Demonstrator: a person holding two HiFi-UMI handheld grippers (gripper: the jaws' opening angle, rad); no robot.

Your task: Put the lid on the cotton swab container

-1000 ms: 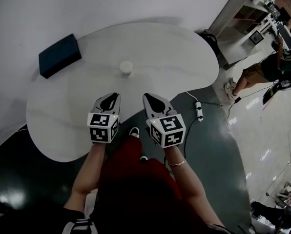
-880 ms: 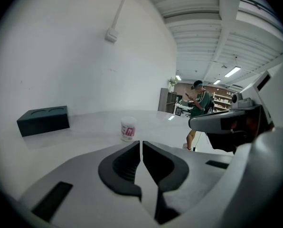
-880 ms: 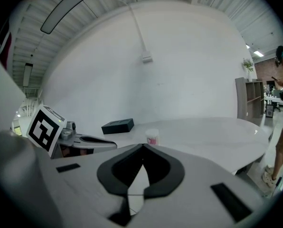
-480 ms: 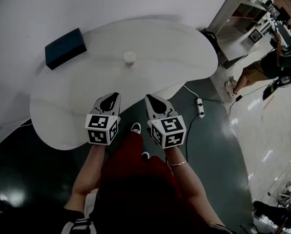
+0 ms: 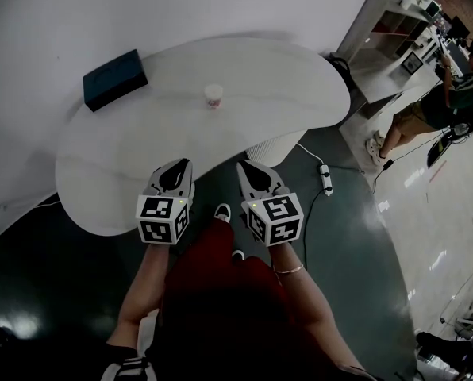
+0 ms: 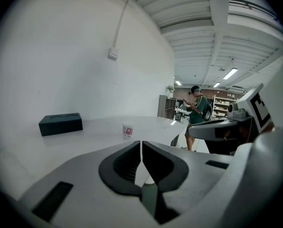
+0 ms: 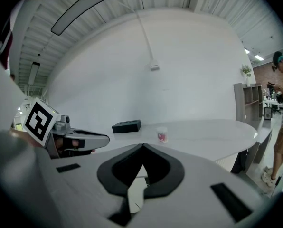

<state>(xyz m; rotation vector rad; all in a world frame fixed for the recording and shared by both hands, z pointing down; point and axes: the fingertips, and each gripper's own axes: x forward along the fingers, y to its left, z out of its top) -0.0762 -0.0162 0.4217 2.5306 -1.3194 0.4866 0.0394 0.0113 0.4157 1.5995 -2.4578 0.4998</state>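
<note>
Claws are hanging side by side at the near edge of the white counter (image 5: 284, 94), and neither one is carrying anything. The left claw (image 5: 181, 167) is pressing its dark pads (image 6: 125, 163) tight together, only a hairline seam is showing between them, and nothing is sitting in there. The right claw (image 5: 247, 167) is doing the same, with its tips meeting at a point and the pads closing on nothing but air. The cotton swab container (image 5: 213, 95) is standing upright on the counter, straight ahead of both claws and well apart from them, a small white tub showing a red label; it is sitting out in front of the left claw (image 6: 140, 146) and ahead of the right claw (image 7: 142, 148) too. A dark box (image 5: 115, 79) is lying farther out, ahead and off to the left of the left claw, well apart from the container. The right claw is hovering over dark floor (image 5: 355, 244), where a power strip (image 5: 324, 181) is lying off to its right. A person (image 5: 451, 101) in a green top is standing far off to the right, facing away from the counter.
</note>
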